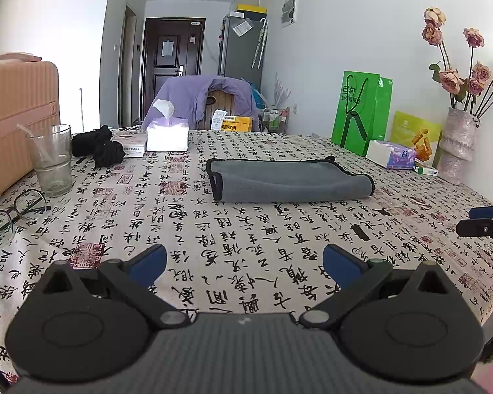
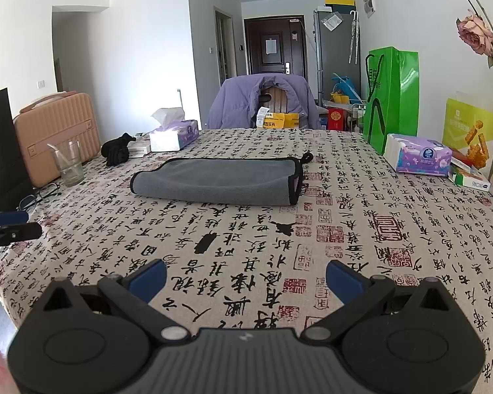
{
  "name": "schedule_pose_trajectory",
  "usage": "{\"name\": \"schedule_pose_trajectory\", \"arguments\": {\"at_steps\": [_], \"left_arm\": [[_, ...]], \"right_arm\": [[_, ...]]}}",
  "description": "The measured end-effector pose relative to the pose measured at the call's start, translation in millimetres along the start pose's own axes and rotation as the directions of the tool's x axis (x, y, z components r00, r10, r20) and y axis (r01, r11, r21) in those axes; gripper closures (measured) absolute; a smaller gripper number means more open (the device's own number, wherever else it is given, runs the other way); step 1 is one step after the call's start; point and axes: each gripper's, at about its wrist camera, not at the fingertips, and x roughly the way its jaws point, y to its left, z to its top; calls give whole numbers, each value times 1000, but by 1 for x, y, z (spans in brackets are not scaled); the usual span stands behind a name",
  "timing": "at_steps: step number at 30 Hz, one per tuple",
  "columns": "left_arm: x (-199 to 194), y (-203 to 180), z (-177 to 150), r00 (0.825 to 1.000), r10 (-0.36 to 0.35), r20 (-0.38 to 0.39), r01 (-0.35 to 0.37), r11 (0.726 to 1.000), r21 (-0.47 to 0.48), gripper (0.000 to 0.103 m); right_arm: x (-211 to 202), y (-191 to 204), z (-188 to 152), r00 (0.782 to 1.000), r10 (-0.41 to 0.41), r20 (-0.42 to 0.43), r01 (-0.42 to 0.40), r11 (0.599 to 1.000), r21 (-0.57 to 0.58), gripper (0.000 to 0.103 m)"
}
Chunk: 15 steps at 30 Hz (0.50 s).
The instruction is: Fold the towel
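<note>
A grey towel (image 1: 289,180) with black trim lies folded into a long strip in the middle of the table; it also shows in the right wrist view (image 2: 217,180). My left gripper (image 1: 245,264) is open and empty, well short of the towel, above the calligraphy tablecloth. My right gripper (image 2: 246,277) is open and empty too, back from the towel near the table's front edge. The right gripper's fingers (image 1: 483,221) show at the right edge of the left wrist view. The left gripper's fingers (image 2: 10,226) show at the left edge of the right wrist view.
A glass (image 1: 52,161), eyeglasses (image 1: 10,216), a pink case (image 1: 16,111), black cloth (image 1: 102,147) and a tissue box (image 1: 167,134) stand at the left. A green bag (image 2: 391,95), a tissue pack (image 2: 417,159) and a flower vase (image 1: 457,144) stand at the right.
</note>
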Motion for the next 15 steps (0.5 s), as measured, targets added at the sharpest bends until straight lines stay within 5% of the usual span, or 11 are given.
{"name": "schedule_pose_trajectory", "arguments": {"at_steps": [15], "left_arm": [[1,2,0,1000,-6,9,6,1000,-7,0]], "right_arm": [[0,-3,0,1000,-2,-3,2,1000,1,0]]}}
